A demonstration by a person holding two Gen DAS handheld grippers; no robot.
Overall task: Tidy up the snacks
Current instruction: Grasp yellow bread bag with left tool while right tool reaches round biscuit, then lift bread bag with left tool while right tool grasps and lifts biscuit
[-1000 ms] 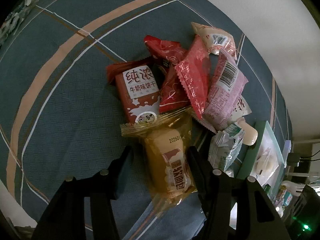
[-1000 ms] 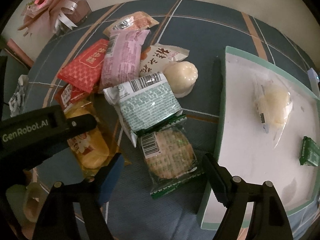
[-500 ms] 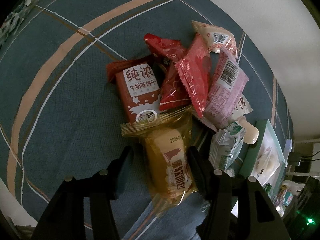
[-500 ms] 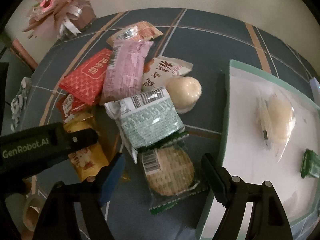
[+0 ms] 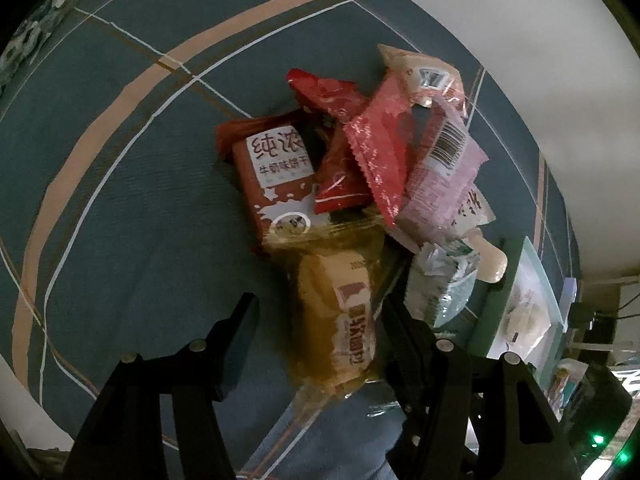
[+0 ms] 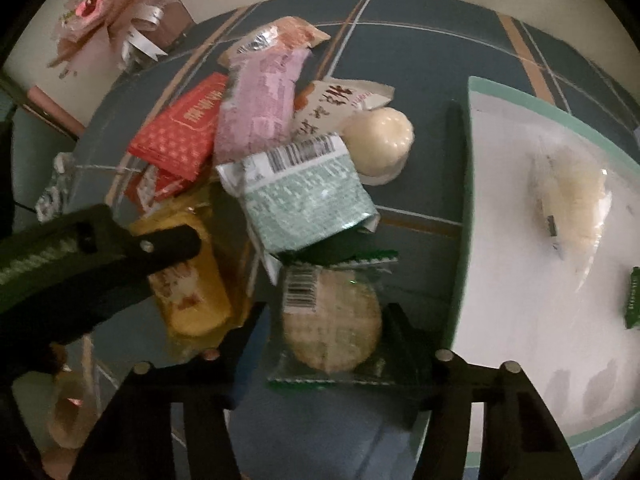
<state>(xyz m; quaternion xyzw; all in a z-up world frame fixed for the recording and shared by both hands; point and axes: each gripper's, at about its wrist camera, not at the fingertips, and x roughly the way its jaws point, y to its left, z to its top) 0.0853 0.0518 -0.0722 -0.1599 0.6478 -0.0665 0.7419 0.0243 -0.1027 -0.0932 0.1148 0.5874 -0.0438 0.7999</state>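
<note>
A pile of wrapped snacks lies on a blue plaid cloth. My left gripper (image 5: 316,312) is open around a yellow cake packet (image 5: 340,312), its fingers on either side and apart from it. That packet also shows in the right wrist view (image 6: 188,280) under the left gripper's arm (image 6: 100,256). My right gripper (image 6: 324,320) is open around a round cracker in a green wrapper (image 6: 330,328). Behind it lie a mint-green packet (image 6: 304,200), a pink packet (image 6: 260,108), a red packet (image 6: 176,128) and a white round cake (image 6: 378,140). A brown milk biscuit packet (image 5: 276,176) lies beyond the yellow one.
A white tray with a green rim (image 6: 464,200) stands at the right, holding a clear-wrapped pastry (image 6: 572,196) and a small green packet (image 6: 632,300). A pink flower arrangement (image 6: 116,12) stands at the far left. The tray also shows in the left wrist view (image 5: 508,304).
My right gripper has moved forward, so the round cracker now sits between its fingers. The left gripper has crept slightly closer to the yellow packet.
</note>
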